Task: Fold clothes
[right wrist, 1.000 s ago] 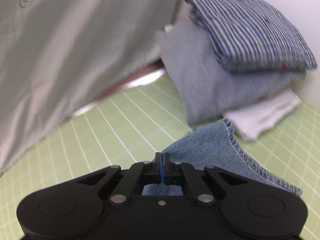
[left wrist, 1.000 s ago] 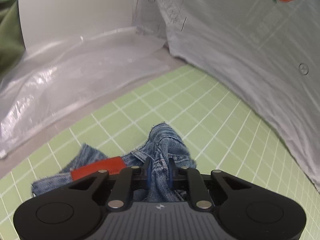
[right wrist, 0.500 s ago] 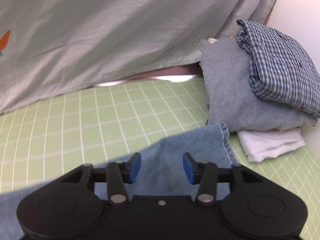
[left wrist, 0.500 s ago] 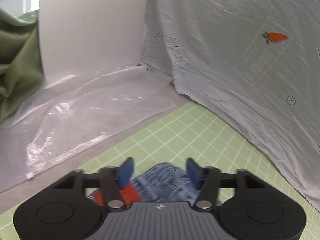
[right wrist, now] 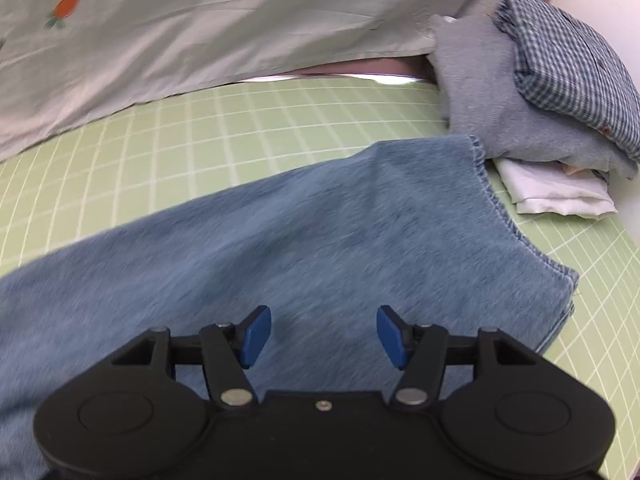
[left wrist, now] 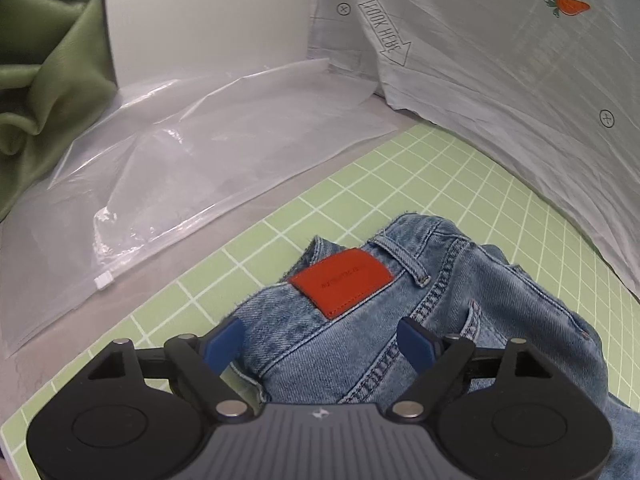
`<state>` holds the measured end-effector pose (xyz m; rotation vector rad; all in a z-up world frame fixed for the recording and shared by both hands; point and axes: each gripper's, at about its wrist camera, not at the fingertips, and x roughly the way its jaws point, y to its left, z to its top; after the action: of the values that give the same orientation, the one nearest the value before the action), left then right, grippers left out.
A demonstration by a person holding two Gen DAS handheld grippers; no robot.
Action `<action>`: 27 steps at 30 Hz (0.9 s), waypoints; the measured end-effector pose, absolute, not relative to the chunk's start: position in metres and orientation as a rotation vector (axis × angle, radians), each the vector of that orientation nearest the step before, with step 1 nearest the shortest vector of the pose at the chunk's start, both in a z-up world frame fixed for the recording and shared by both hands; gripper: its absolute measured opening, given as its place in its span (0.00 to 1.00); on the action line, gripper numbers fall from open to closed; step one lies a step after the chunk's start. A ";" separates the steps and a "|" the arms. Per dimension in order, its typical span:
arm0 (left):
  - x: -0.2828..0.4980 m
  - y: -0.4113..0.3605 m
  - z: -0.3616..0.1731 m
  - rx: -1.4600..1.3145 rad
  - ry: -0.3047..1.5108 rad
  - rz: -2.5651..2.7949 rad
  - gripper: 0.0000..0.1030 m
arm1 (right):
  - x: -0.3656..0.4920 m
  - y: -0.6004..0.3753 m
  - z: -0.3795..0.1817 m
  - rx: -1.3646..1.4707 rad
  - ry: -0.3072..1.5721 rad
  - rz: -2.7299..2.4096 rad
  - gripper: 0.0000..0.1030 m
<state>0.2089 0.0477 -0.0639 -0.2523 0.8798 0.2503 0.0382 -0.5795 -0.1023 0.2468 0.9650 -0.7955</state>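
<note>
Jeans (left wrist: 460,320) flat on green grid mat (left wrist: 460,184).

A: How many garments in all?

B: One pair of light-blue denim jeans (right wrist: 304,232) at six o'clock. At two o'clock, a stack of three folded pieces: one blue-checked shirt (right wrist: 568,64), one grey knit top (right wrist: 492,96), one white cloth (right wrist: 556,192).

A: Anything else?

B: One clear plastic zip bag (left wrist: 192,152) at ten o'clock, one grey sheet with one orange carrot print (left wrist: 570,5).

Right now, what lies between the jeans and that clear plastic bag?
In the left wrist view, only bare green grid mat and a strip of grey tabletop separate jeans from plastic bag.
</note>
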 end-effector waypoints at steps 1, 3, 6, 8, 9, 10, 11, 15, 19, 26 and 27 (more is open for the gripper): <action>0.212 0.048 -0.064 -0.247 0.874 0.233 0.85 | 0.040 -0.575 -0.102 0.236 0.970 -0.791 0.61; 0.217 0.048 -0.065 -0.231 0.868 0.201 0.88 | 0.043 -0.566 -0.102 0.224 0.978 -0.785 0.63; 0.228 0.047 -0.073 -0.209 0.893 0.171 0.90 | 0.047 -0.557 -0.103 0.235 0.983 -0.785 0.67; 0.231 0.047 -0.079 -0.207 0.916 0.169 0.69 | 0.050 -0.551 -0.103 0.242 0.987 -0.785 0.68; 0.232 0.048 -0.081 -0.213 0.925 0.168 0.52 | 0.051 -0.548 -0.104 0.246 0.989 -0.785 0.68; 0.232 0.052 -0.082 -0.245 0.931 0.160 0.26 | 0.052 -0.545 -0.104 0.249 0.991 -0.785 0.68; 0.231 0.056 -0.080 -0.268 0.929 0.157 0.19 | 0.053 -0.543 -0.106 0.255 0.994 -0.786 0.68; 0.228 0.067 -0.051 -0.253 0.839 0.202 0.14 | 0.055 -0.530 -0.115 0.264 1.016 -0.787 0.68; 0.229 0.096 -0.044 -0.353 0.821 0.281 0.15 | 0.052 -0.522 -0.120 0.262 1.021 -0.780 0.73; 0.200 0.112 -0.060 -0.434 0.843 0.341 0.86 | 0.047 -0.519 -0.122 0.314 1.009 -0.781 0.78; 0.193 0.113 -0.060 -0.452 0.834 0.350 0.87 | 0.047 -0.519 -0.122 0.312 1.012 -0.782 0.80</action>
<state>0.1931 0.1126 -0.0596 -0.4517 0.8341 0.3500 0.0469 -0.5185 -0.1217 0.3122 1.0116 -0.7819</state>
